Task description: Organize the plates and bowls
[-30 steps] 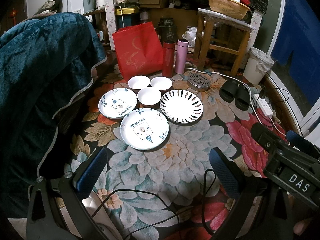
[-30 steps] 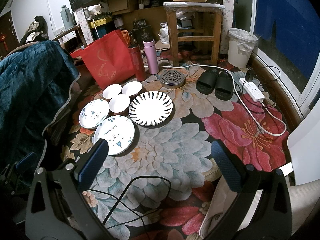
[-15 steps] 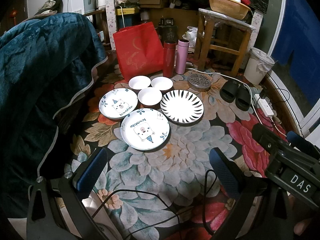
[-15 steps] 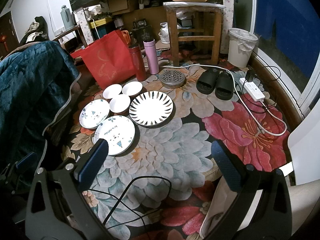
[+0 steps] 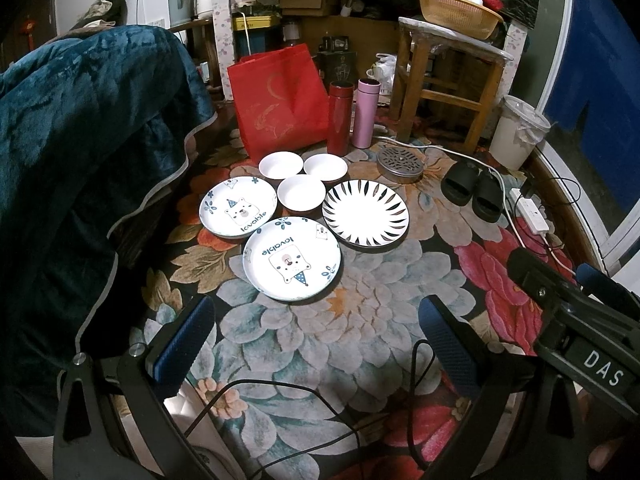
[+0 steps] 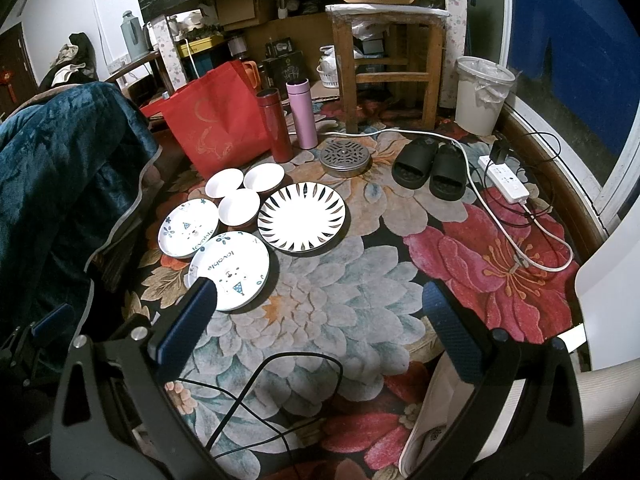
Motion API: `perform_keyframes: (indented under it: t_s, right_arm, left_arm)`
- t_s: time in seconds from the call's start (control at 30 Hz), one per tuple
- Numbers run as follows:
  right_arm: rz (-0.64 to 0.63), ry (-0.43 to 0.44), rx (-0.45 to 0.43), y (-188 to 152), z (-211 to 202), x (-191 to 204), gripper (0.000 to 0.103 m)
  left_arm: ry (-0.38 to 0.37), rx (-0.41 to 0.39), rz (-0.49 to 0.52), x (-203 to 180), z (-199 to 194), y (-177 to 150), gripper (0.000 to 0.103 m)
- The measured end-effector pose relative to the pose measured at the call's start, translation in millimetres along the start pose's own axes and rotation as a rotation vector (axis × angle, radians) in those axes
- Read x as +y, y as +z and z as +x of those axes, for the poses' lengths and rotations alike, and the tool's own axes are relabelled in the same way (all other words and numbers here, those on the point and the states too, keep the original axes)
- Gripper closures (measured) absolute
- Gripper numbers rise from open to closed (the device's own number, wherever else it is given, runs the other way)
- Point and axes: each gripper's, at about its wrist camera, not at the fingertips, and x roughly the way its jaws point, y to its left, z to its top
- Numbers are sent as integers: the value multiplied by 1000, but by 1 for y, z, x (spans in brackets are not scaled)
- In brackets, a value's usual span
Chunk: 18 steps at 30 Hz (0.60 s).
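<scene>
On the floral carpet lie two bear-print "lovable" plates, a near one (image 5: pixel 292 259) (image 6: pixel 230 270) and a far left one (image 5: pixel 238 212) (image 6: pixel 188 229), and a black-striped white plate (image 5: pixel 365 213) (image 6: pixel 301 217). Three small white bowls (image 5: pixel 301 193) (image 6: pixel 239 205) stand just behind them, touching in a cluster. My left gripper (image 5: pixel 318 312) is open and empty, held above the carpet short of the near plate. My right gripper (image 6: pixel 318 300) is open and empty, further back and to the right; its left finger overlaps the near plate's edge in view.
A red bag (image 5: pixel 280 96), a red flask (image 5: pixel 340 118) and a pink flask (image 5: pixel 366 114) stand behind the bowls. A round metal grate (image 5: pixel 400 162), black slippers (image 5: pixel 474 190), a power strip (image 5: pixel 530 214), a wooden stool (image 5: pixel 444 80) and a bin (image 5: pixel 518 132) are right. A teal blanket (image 5: pixel 80 152) fills the left.
Both views have barely shifted; the dishes sit where they were and both grippers stay open.
</scene>
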Motion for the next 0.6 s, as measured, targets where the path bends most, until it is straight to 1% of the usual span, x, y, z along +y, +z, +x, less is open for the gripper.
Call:
perform_keyframes:
  t_s: [0.6]
  right_arm:
    - [2, 0, 4, 0, 1, 0, 0]
  left_arm:
    - [3, 2, -2, 1, 5, 3, 1]
